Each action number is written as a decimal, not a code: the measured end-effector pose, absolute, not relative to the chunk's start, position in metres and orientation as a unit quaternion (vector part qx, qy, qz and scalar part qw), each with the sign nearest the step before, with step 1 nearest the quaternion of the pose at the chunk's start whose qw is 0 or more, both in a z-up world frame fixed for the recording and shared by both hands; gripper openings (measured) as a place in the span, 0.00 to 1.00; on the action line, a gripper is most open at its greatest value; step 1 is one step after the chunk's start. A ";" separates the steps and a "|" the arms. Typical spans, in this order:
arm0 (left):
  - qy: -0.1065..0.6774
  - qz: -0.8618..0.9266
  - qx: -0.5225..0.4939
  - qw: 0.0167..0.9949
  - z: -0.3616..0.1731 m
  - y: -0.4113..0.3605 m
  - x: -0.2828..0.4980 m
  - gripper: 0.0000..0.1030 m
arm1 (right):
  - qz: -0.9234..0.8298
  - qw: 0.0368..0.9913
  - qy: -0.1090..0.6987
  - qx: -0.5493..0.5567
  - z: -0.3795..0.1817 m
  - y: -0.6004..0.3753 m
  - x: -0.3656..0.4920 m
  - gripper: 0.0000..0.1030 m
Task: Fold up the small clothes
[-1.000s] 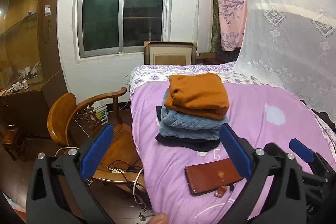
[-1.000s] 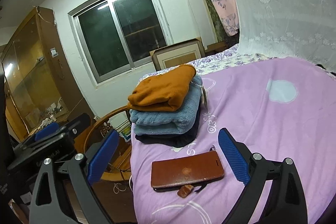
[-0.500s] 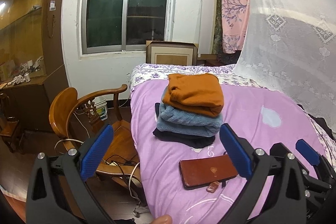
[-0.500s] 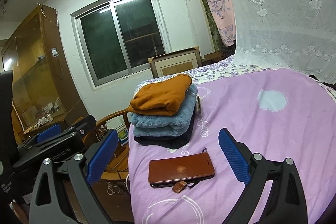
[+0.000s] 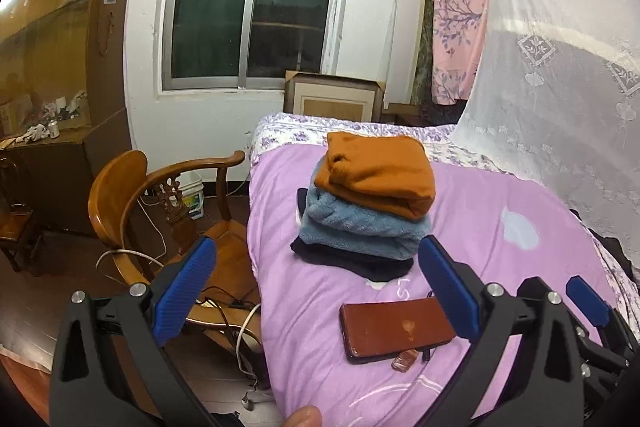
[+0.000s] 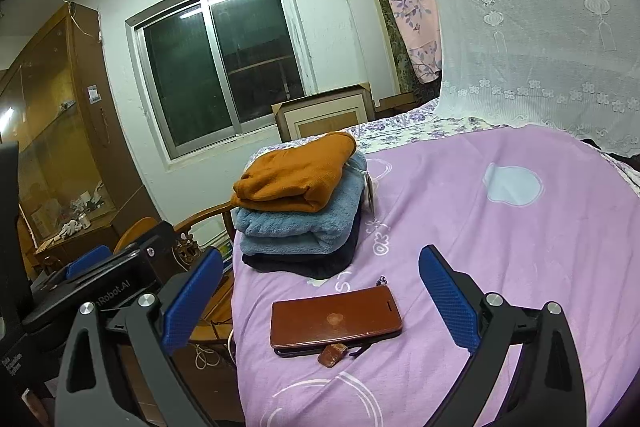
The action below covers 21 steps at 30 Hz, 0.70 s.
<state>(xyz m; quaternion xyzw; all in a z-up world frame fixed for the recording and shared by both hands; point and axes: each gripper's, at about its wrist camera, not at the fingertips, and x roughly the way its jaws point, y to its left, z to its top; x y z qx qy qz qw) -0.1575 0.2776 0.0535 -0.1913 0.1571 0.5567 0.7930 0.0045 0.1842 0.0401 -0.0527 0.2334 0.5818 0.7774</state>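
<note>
Now both grippers sit further back from the bed (image 5: pixel 520 195) than a second ago, so the stack (image 5: pixel 368 211) looks smaller and higher in view. Left gripper (image 5: pixel 316 287) and right gripper (image 6: pixel 320 293) have jaws wide apart, empty. Orange, blue and dark clothes lie folded, piled by the phone case (image 6: pixel 334 321). Folding looks finished.

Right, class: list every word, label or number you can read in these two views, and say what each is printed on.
"nRobot.AI", the start cut off: on the black body of the left hand-held gripper, seen from the right wrist view.
Small white print on the black housing at the lower left edge: too blurred to read.
Embroidered characters on the purple bedspread: stylised, not legible.
White label on the wooden cabinet: too small to read.
</note>
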 end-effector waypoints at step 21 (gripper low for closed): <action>0.194 0.569 -0.180 0.779 0.057 0.278 -0.149 0.96 | 0.577 0.785 0.216 -0.060 0.045 0.177 -0.001 0.96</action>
